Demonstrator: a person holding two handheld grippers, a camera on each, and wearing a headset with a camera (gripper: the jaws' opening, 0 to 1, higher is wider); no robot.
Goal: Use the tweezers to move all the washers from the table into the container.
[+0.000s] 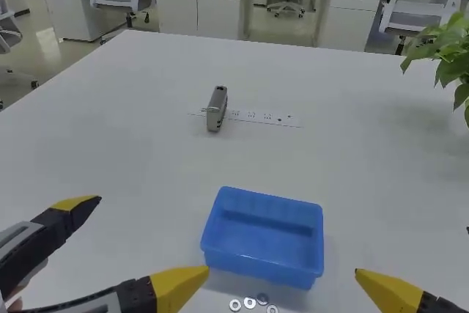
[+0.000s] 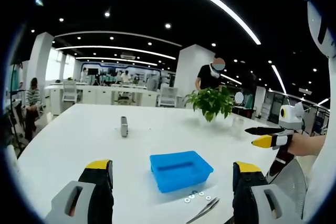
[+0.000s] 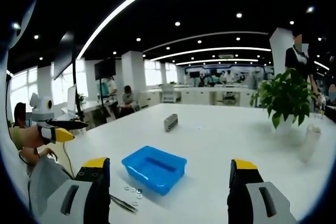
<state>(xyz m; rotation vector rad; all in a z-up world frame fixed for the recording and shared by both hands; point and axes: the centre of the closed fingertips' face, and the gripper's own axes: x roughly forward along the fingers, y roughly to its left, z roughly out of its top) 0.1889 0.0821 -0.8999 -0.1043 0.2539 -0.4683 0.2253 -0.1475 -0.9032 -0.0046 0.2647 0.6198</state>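
- Small silver washers [image 1: 253, 303] are clustered on the white table [image 1: 352, 152], at 6 o'clock of the blue plastic container [image 1: 256, 262].
- Slim metal tweezers [image 2: 202, 211] are seen lying beside them, unheld.
- Yellow-tipped left gripper [image 2: 172, 166] and right gripper [image 3: 169, 164] are held spread and empty, presumably readied for the tweezers.

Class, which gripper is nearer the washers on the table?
Left, judging by the head view. The left gripper has a jaw tip just left of the washers; the right gripper is farther off to their right.
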